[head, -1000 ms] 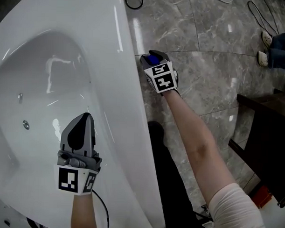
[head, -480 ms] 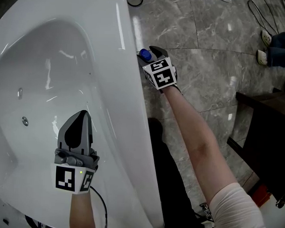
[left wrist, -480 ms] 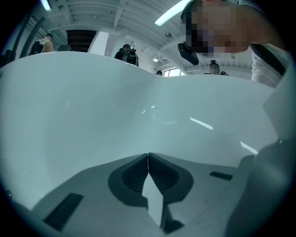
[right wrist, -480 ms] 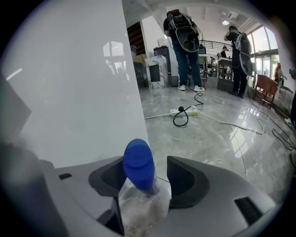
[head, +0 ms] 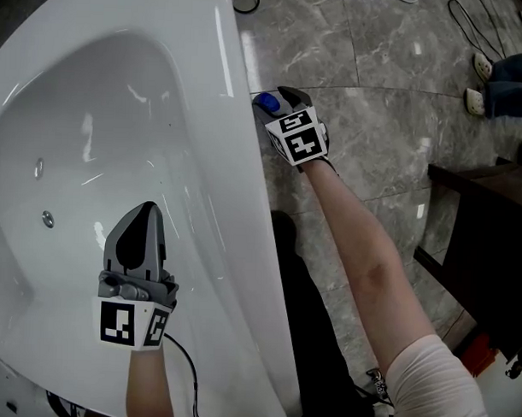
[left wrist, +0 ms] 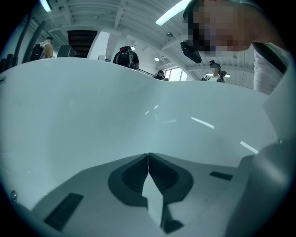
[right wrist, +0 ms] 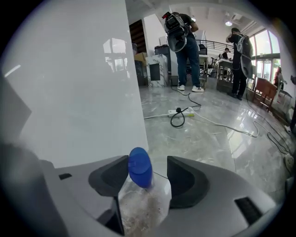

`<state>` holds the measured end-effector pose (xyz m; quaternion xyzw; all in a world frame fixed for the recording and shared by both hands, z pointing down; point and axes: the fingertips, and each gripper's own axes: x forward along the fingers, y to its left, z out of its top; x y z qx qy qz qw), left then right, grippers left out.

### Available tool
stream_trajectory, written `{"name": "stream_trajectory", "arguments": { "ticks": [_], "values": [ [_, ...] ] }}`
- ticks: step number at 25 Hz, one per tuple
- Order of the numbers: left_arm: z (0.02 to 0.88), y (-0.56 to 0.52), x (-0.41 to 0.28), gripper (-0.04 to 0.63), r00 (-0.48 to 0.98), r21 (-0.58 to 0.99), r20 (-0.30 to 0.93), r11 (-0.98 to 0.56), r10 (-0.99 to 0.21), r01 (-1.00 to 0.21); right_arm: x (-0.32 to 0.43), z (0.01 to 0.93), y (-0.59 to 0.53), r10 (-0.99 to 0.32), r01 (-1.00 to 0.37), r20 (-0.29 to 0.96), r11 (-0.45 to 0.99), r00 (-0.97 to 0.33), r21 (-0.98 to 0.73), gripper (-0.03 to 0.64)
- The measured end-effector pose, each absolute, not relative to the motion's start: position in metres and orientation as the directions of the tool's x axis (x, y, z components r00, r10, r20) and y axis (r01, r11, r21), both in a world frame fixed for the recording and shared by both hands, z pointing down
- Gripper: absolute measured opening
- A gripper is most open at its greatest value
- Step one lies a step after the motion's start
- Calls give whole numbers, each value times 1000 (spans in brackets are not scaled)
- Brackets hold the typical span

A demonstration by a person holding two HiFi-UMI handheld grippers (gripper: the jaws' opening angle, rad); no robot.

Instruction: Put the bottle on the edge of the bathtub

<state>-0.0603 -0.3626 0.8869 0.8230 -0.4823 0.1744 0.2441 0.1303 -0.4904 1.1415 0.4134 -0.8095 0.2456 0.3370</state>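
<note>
A clear bottle with a blue cap (right wrist: 140,172) lies between the jaws of my right gripper (right wrist: 148,173). The jaws stand wide apart; the cap rests near the left pad and a gap shows on the right side. In the head view the blue cap (head: 266,101) peeps out beside the right gripper (head: 279,96), low by the outer wall of the white bathtub (head: 236,185) over the marble floor. My left gripper (head: 143,209) hovers over the tub basin, shut and empty, its fingertips meeting (left wrist: 148,155).
The tub's white outer wall (right wrist: 83,83) rises at the left of the right gripper. A black cable and power strip (right wrist: 180,112) lie on the floor ahead. A dark table (head: 491,220) stands right. People stand further off (right wrist: 185,41).
The right gripper's jaws have spread apart around the bottle, and the blue cap now shows at the gripper's left side. The left gripper has barely moved.
</note>
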Motion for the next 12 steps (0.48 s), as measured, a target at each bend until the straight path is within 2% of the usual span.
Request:
{"name": "stream_trajectory", "arguments": {
  "ticks": [4, 12],
  "values": [
    [866, -363, -61, 57, 486, 229, 513, -433, -708, -872, 145, 1103, -488, -533, -852, 738, 513, -413, -107, 250],
    [823, -364, -56, 57, 519, 229, 484, -470, -705, -852, 142, 1050, -475, -510, -847, 746, 514, -429, -136, 250]
  ]
}}
